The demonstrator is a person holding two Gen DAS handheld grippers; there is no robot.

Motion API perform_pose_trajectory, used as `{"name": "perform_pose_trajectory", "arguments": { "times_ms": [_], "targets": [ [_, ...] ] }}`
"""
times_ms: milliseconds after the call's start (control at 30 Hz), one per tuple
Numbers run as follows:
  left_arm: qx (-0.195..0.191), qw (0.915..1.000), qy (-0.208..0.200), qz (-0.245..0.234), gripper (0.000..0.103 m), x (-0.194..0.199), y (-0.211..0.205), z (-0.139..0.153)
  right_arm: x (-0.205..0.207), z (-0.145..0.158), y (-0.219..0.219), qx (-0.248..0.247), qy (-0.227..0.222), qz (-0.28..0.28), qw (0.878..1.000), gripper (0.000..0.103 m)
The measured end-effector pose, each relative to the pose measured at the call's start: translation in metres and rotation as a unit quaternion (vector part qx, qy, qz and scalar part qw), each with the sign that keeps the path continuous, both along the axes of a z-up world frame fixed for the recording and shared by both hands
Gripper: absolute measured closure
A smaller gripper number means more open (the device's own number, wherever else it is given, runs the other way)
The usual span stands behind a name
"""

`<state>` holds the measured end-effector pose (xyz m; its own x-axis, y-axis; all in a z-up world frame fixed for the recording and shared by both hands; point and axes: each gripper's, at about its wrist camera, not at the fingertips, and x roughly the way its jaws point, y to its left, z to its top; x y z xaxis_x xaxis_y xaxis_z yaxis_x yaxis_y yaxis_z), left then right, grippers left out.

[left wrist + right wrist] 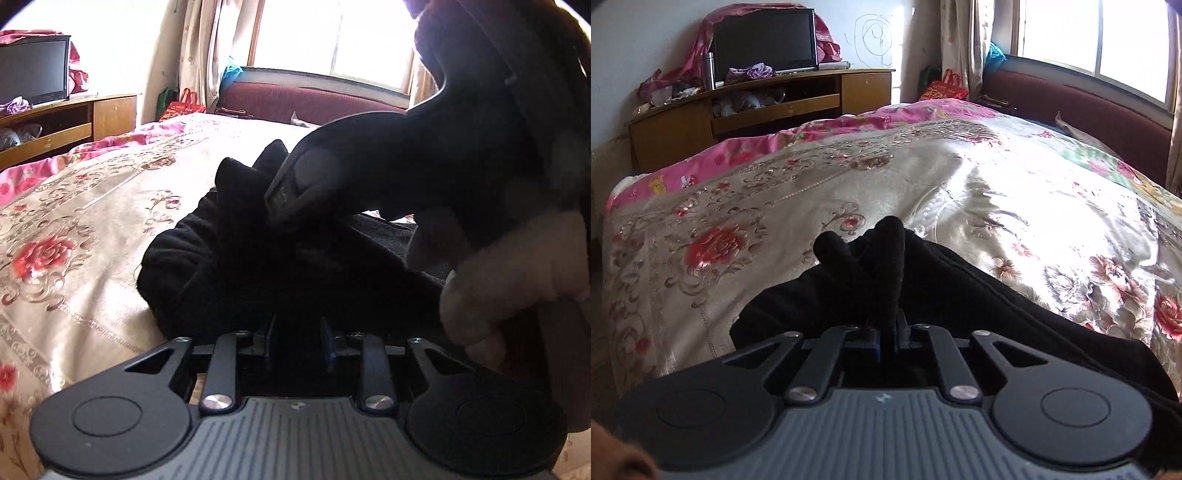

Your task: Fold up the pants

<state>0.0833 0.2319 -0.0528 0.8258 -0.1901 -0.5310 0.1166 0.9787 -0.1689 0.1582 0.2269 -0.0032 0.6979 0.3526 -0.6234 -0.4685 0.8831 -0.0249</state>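
Black pants [236, 258] lie bunched on the floral bedspread [92, 221]. In the left wrist view my left gripper [297, 341] sits low at the pants' near edge with a gap between its fingers; I see no cloth pinched between them. The right gripper's body [369, 173], held by a hand [509, 266], hovers over the pants at the right. In the right wrist view my right gripper [888, 334] is shut on a raised fold of the black pants [886, 258], which stands up between its fingers.
A wooden TV cabinet [775, 107] with a dark screen [764, 40] stands past the bed's far left. A maroon padded bench [1071, 110] runs under the window at the right. A red bag [945, 88] sits in the corner.
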Motion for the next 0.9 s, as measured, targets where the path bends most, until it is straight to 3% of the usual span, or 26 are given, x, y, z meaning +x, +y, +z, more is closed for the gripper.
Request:
{"name": "perform_pose_trajectory", "arguments": {
  "times_ms": [400, 500, 567, 633, 900],
  "targets": [
    [-0.004, 1.0, -0.001, 0.0, 0.061, -0.003, 0.003, -0.006, -0.015, 0.024, 0.011, 0.003, -0.085, 0.014, 0.996, 0.095],
    [-0.01, 1.0, -0.001, -0.001, 0.061, -0.005, 0.01, -0.008, -0.009, 0.006, 0.03, -0.008, -0.058, 0.036, 0.998, 0.095],
    [0.006, 1.0, 0.004, 0.002, 0.062, -0.009, 0.013, -0.009, -0.005, -0.007, 0.042, -0.027, -0.04, 0.053, 0.997, 0.094],
    [0.017, 0.9998, 0.004, 0.0, 0.062, -0.015, 0.014, -0.012, 0.005, -0.021, 0.049, -0.043, 0.008, 0.067, 0.997, 0.089],
    [0.038, 0.9993, 0.004, -0.001, 0.062, -0.042, 0.026, 0.01, -0.03, 0.022, -0.027, 0.104, 0.029, 0.073, 0.991, 0.081]
  ]
}}
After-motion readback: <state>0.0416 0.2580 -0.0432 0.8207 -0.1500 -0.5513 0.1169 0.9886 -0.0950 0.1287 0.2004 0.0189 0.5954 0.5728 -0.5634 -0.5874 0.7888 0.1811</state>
